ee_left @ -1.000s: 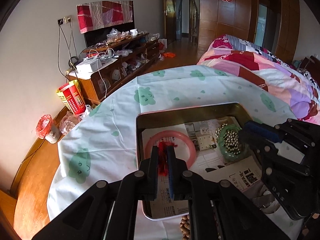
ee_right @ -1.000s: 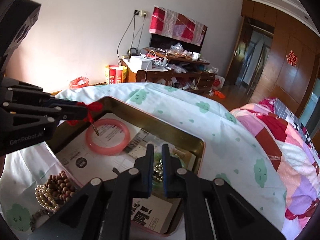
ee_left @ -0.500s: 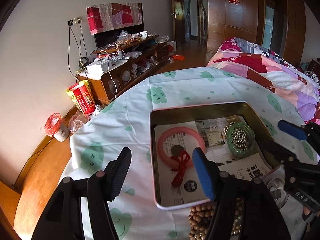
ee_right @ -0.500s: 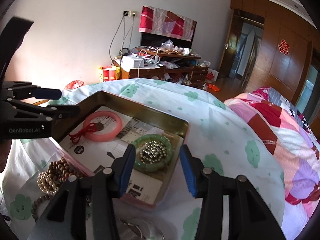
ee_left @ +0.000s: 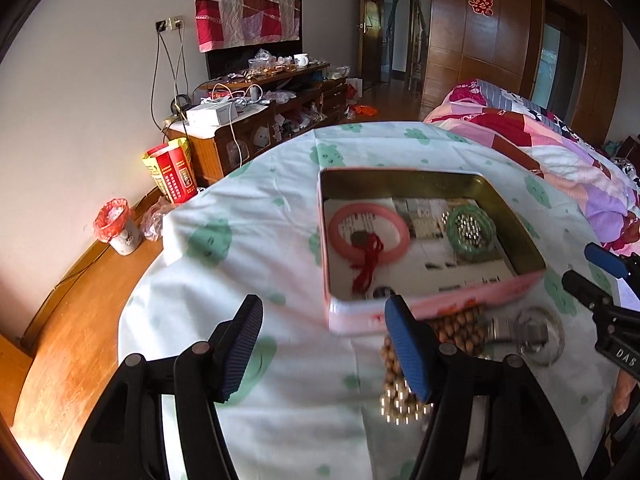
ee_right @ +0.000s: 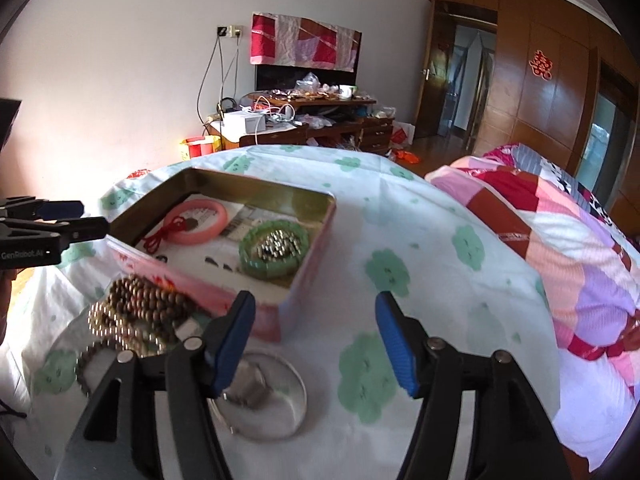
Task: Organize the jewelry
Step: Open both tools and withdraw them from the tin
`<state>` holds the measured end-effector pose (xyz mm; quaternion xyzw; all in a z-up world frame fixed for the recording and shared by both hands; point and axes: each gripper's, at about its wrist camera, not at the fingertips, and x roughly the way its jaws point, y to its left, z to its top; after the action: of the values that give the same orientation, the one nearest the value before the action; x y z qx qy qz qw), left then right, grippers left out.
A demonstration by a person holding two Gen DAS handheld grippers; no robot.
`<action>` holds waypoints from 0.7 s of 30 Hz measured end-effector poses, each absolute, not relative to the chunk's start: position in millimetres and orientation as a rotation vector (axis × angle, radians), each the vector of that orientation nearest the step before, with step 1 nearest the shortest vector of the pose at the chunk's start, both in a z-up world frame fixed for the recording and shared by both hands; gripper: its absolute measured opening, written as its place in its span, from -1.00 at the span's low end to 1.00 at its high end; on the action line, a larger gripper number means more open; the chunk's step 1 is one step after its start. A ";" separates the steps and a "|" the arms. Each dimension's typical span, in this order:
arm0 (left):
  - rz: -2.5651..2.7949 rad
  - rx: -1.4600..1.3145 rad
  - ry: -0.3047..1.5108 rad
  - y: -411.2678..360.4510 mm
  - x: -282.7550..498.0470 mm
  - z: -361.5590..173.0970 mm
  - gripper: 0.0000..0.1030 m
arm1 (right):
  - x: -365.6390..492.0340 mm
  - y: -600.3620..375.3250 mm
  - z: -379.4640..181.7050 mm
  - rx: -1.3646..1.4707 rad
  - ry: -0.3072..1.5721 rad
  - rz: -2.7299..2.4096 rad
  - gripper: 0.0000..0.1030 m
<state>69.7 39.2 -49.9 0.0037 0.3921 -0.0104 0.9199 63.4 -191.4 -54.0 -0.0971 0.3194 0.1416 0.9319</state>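
Hovering both claws over the table (ee_left: 280,420), I have the left claw (ee_left: 320,346) spread wide and holding nothing, and the right claw (ee_right: 314,340) just as wide and just as bare. The tin box (ee_right: 304,276) sits ahead of me with the pink bangle (ee_right: 198,222), its red tassel (ee_left: 366,266) trailing toward me, and the green bangle (ee_right: 274,250) ringed around a heap of small metal beads (ee_right: 278,245). Outside it, touching its near wall, lies the pile of brown wooden beads (ee_right: 146,300) with a gold bead strand (ee_right: 100,318), and beside that a round silver dish (ee_right: 272,400). From my right claw the pile lies forward and left; from my left claw it sits just past the right finger (ee_left: 408,354). I judge the left is nearer, so that one should go in.
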 end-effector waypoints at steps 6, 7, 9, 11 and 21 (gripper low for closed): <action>-0.036 0.008 0.824 34.7 48.8 -59.7 0.24 | 45.7 -205.9 -60.6 -0.164 0.669 0.268 0.34; -0.036 0.009 0.829 34.2 46.5 -62.2 0.24 | 42.6 -205.8 -63.2 -0.167 0.674 0.270 0.34; -0.038 0.005 0.843 33.4 42.7 -68.1 0.24 | 37.2 -205.7 -67.1 -0.173 0.679 0.274 0.34; -0.034 0.003 0.858 31.8 41.2 -72.4 0.24 | 33.7 -203.4 -71.0 -0.186 0.690 0.283 0.34; -0.076 0.033 0.858 15.3 35.0 -81.0 0.24 | 19.5 -200.5 -81.4 -0.229 0.693 0.273 0.37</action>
<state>35.0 15.3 -81.0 0.0160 0.4158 -0.0369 0.9086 19.5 -200.5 -81.4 -0.1116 0.3378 0.1331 0.9250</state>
